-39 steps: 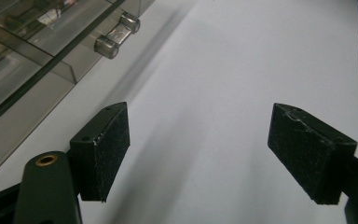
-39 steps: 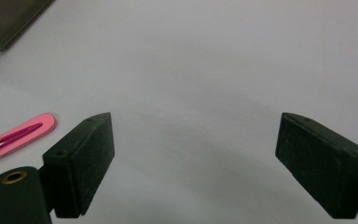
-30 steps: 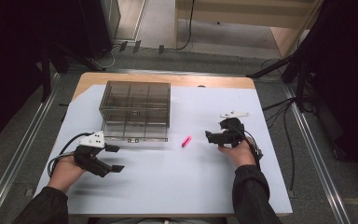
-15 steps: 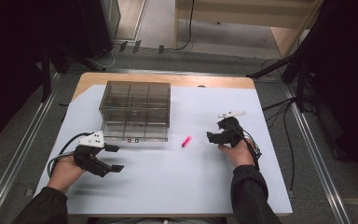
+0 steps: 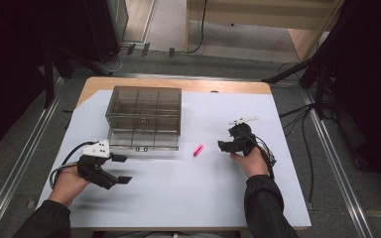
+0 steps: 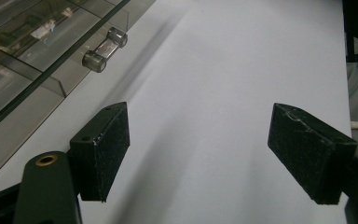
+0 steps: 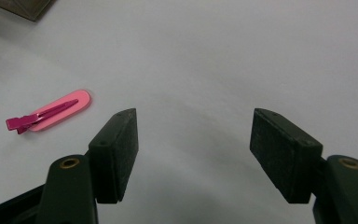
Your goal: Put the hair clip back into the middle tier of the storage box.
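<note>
Right jaws narrowing beside the pink hair clip

The right gripper has just been closing its jaws, which stand part open on nothing; the hair clip lies at their ten o'clock on the worktop, likely the next pick. The left gripper gapes wide, empty, near the clear organizer box.

A smoky transparent plastic compartment box is standing as the one bulky obstacle on the white paper-covered table. In front of the box a broad bare stretch is lying open. Just right of the box's front corner, a small pink hair clip is lying flat, hardly blocking anything. Right of the box, the surface is staying free.
</note>
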The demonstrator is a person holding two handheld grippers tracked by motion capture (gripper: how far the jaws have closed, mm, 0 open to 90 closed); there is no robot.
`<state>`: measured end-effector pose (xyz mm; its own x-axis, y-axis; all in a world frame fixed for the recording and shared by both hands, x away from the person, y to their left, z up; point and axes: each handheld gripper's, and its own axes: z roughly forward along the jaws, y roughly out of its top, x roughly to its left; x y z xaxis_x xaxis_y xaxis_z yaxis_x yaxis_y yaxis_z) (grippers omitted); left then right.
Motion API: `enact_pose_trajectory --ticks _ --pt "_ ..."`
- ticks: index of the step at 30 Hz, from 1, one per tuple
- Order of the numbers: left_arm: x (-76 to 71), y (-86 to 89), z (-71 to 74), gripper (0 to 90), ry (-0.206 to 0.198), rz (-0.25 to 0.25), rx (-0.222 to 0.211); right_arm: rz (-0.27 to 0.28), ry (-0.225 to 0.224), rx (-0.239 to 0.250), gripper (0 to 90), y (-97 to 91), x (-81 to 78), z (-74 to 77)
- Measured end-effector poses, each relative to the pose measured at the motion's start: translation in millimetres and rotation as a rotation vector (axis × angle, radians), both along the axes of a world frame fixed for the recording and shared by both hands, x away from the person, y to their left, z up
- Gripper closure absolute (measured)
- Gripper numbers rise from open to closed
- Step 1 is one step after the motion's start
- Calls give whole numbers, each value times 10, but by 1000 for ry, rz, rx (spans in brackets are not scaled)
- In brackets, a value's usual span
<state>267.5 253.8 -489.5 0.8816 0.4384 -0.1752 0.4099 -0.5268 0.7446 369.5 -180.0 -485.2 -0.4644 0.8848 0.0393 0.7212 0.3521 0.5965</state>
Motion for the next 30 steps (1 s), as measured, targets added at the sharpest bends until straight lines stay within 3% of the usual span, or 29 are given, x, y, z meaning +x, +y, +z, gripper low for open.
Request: enact_pose_trajectory --ticks 30 --pt "0 -10 -13 218 3 3 10 -8 80 -13 441 146 -19 70"
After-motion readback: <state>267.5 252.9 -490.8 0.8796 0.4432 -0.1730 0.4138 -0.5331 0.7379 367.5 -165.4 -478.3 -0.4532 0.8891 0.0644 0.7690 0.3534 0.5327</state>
